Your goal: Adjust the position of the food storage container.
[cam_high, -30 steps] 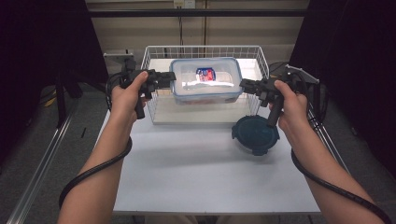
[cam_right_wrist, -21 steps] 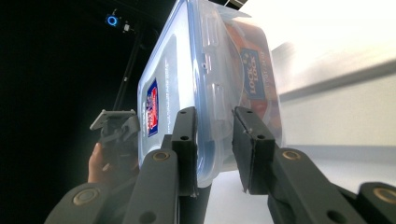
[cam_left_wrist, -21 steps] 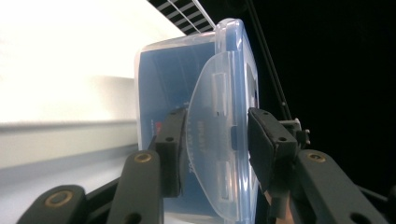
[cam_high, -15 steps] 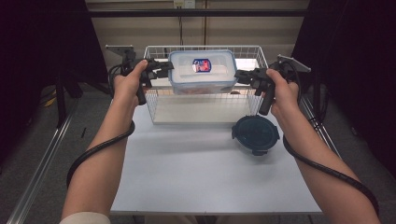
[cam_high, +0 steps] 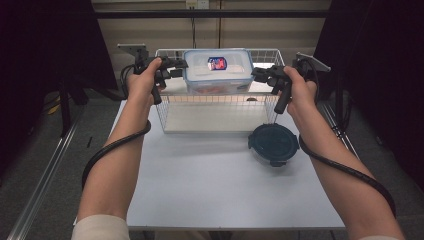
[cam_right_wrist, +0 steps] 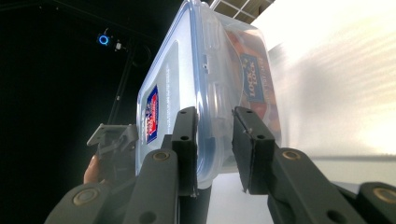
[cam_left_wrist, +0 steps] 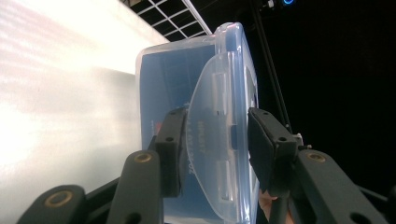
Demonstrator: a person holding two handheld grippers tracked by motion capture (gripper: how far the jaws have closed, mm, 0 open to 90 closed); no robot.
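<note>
A clear rectangular container [cam_high: 218, 70] with a snap-on lid and a red-and-blue label hangs level above the wire basket [cam_high: 215, 107], held at both short ends. My left gripper [cam_high: 182, 67] is shut on its left end; in the left gripper view the jaws of this gripper [cam_left_wrist: 212, 144] pinch the lid's side flap on the container [cam_left_wrist: 196, 93]. My right gripper [cam_high: 255, 74] is shut on the right end. In the right gripper view the jaws of that gripper [cam_right_wrist: 212, 144] clamp the rim of the container [cam_right_wrist: 210, 70], with reddish contents showing through its wall.
A round dark container [cam_high: 273, 144] with a clip lid stands on the white table [cam_high: 200, 185], just in front of the basket's right corner. Dark curtains flank the table. Cables trail from both grippers along the forearms.
Both hands have carried the container away from the person, from the basket's front part toward its back. The grip on both ends looks the same.
</note>
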